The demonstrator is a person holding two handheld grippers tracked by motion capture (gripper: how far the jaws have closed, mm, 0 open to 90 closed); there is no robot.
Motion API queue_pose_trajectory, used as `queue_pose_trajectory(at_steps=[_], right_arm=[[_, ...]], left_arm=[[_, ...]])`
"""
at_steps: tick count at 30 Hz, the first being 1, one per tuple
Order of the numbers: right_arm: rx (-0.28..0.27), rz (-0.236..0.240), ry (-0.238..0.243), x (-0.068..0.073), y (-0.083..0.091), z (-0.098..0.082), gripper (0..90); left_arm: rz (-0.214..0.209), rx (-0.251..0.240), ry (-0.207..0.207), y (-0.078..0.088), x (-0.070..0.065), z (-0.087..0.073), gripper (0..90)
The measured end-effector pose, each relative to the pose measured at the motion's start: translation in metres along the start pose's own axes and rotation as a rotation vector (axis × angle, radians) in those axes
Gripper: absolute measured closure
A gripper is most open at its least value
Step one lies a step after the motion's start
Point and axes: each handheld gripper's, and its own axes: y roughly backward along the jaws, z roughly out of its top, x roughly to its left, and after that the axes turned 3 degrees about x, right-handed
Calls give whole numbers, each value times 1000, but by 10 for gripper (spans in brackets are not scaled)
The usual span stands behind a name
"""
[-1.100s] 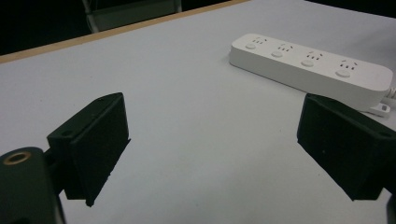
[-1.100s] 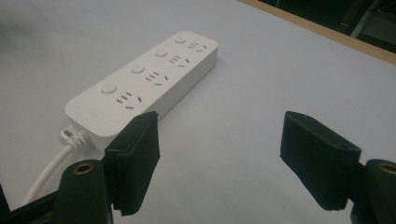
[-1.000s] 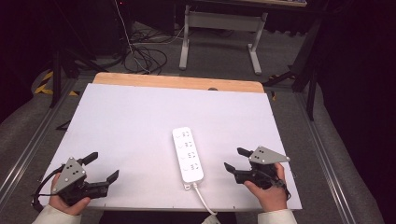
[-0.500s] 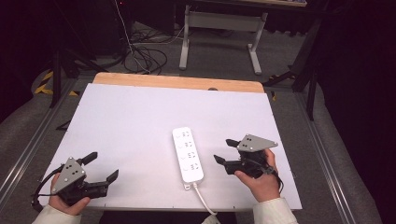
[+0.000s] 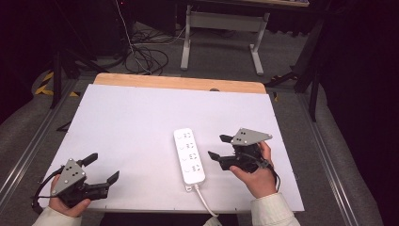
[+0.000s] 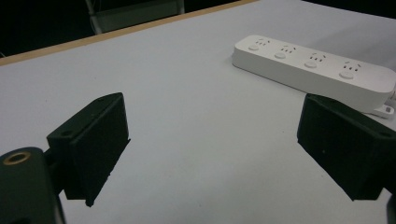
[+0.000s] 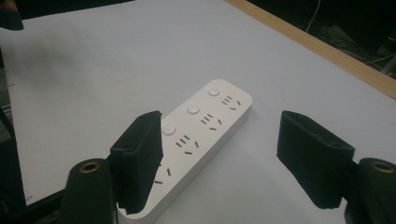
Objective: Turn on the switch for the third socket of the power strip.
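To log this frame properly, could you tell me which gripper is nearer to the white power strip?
Right. The right gripper hovers just beside the power strip, jaws open toward it. The left gripper sits apart near the table's front left corner.

No words, brands or numbers can be read anywhere. The power strip [image 5: 189, 155] carries only its socket slots and round buttons, with no lettering that can be made out. Left of the strip, past the table edge, yellow and black hazard stripes [image 5: 47, 82] mark the floor.
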Motion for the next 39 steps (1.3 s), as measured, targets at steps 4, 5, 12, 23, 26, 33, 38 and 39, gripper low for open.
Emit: queue_pose_trajectory(at_steps=[4, 5, 12, 23, 26, 33, 38, 39], right_arm=[[5, 3, 8, 1, -1, 3, 334], [10, 5, 7, 1, -1, 4, 358], [34, 59, -19, 0, 0, 8, 516], [82, 50, -10, 5, -15, 26, 890], [83, 61, -19, 5, -19, 28, 900], [87, 72, -35, 7, -43, 36, 900], [108, 76, -36, 9, -58, 40, 900], [112, 76, -38, 9, -61, 40, 900]], left_arm=[[1, -3, 2, 0, 0, 0, 96], [1, -3, 3, 0, 0, 0, 95], [5, 1, -1, 0, 0, 0, 96], [17, 1, 6, 3, 0, -2, 96], [15, 2, 5, 3, 0, -2, 95], [14, 0, 6, 3, 0, -2, 96], [13, 0, 6, 3, 0, -2, 96], [14, 1, 3, 3, 1, -2, 96]])
